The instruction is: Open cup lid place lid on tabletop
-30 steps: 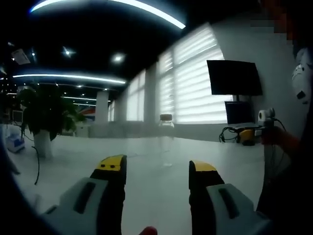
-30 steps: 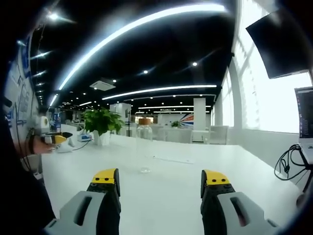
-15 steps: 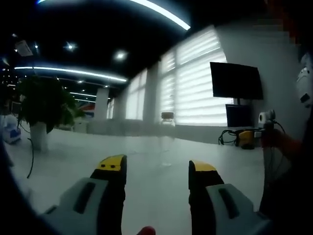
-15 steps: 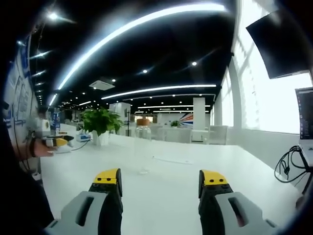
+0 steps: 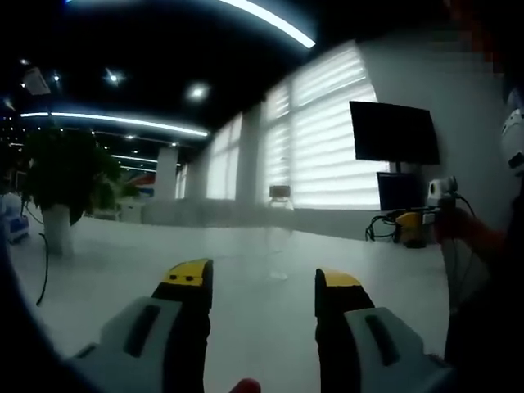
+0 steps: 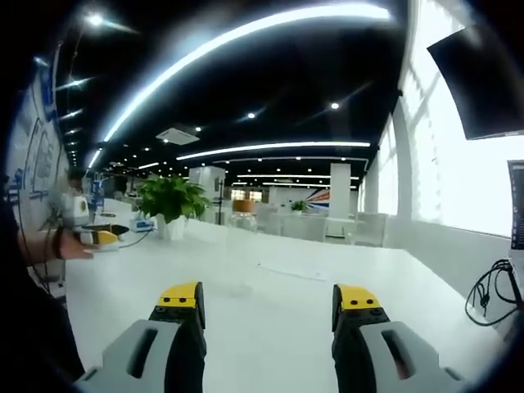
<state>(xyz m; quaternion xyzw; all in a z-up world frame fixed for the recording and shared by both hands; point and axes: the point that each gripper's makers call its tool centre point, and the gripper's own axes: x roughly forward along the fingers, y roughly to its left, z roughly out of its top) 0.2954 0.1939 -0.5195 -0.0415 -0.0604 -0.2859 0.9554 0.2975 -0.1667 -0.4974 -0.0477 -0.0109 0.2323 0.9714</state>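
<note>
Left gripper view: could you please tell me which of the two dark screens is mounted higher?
The larger screen, just right of the bright blinds, is the higher one. The smaller screen sits directly below it, close to table level.

Open white tabletop (image 5: pixel 246 327) is seen between the parted jaws and the clear cup (image 5: pixel 279 233), which stands alone. A potted plant (image 6: pixel 170 206) stands well aside; a cable (image 6: pixel 286 271) apparently lies near the cup.
</note>
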